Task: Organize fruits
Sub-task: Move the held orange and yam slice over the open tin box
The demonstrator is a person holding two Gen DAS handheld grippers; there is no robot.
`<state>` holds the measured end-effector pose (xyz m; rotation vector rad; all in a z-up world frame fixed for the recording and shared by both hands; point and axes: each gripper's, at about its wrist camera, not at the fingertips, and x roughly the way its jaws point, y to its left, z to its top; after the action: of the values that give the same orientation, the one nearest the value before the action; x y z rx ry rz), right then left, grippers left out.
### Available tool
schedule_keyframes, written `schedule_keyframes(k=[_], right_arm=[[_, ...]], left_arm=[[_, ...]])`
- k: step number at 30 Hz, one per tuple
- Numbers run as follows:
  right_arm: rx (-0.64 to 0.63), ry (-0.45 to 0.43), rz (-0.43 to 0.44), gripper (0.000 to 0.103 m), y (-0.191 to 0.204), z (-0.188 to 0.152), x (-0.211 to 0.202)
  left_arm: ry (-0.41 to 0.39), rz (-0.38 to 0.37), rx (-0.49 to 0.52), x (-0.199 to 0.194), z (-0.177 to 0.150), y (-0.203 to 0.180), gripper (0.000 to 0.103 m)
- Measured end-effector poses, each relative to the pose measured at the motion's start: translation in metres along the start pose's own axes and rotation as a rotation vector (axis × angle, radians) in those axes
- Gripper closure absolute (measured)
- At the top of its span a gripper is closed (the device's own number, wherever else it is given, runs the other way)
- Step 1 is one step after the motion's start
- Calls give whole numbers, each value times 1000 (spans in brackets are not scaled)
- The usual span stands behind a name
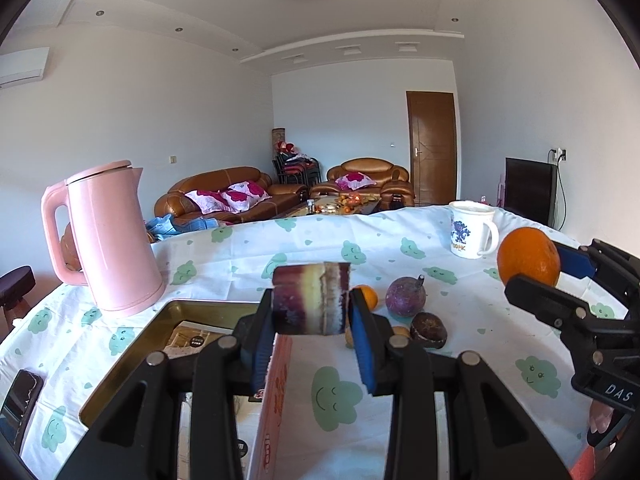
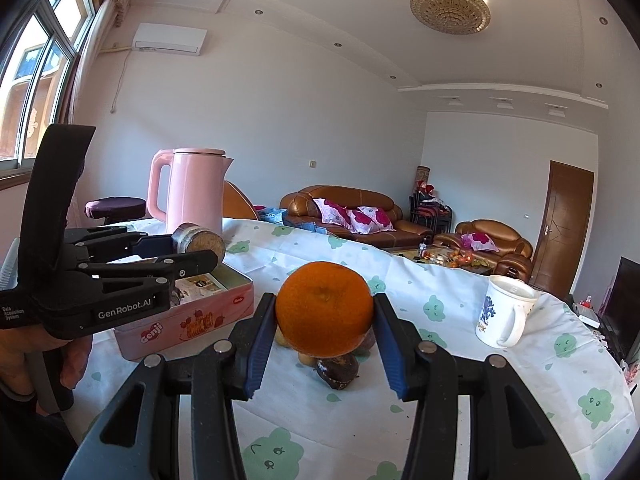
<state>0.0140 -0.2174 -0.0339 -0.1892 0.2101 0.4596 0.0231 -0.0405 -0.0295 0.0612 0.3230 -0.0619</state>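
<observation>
My left gripper [image 1: 311, 308] is shut on a short piece of purple sugarcane [image 1: 310, 298] and holds it above the open pink tin box [image 1: 168, 312]. It also shows in the right wrist view [image 2: 192, 254], with the cane [image 2: 199, 242] over the tin [image 2: 192, 326]. My right gripper [image 2: 325, 312] is shut on an orange [image 2: 325, 309] and holds it above the table; it shows at the right of the left wrist view [image 1: 532, 270], with the orange [image 1: 528, 261]. On the cloth lie a purple passion fruit [image 1: 405, 297], a dark wrinkled fruit [image 1: 428, 330], a small orange [image 1: 367, 295].
A pink kettle [image 1: 108, 240] stands behind the tin on the left. A white mug [image 1: 472, 230] stands at the far right of the table. A phone [image 1: 20, 400] lies at the left edge. The table edge curves away behind.
</observation>
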Motion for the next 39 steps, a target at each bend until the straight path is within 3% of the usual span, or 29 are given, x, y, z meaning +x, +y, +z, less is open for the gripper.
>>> schedule_keyframes(k=[21, 39], right_arm=[[-50, 1, 106, 53, 33, 30, 28], [-107, 14, 213, 53, 79, 49, 58]], left_arm=[[35, 78, -52, -4, -6, 44, 66], [82, 176, -130, -5, -14, 108, 66]])
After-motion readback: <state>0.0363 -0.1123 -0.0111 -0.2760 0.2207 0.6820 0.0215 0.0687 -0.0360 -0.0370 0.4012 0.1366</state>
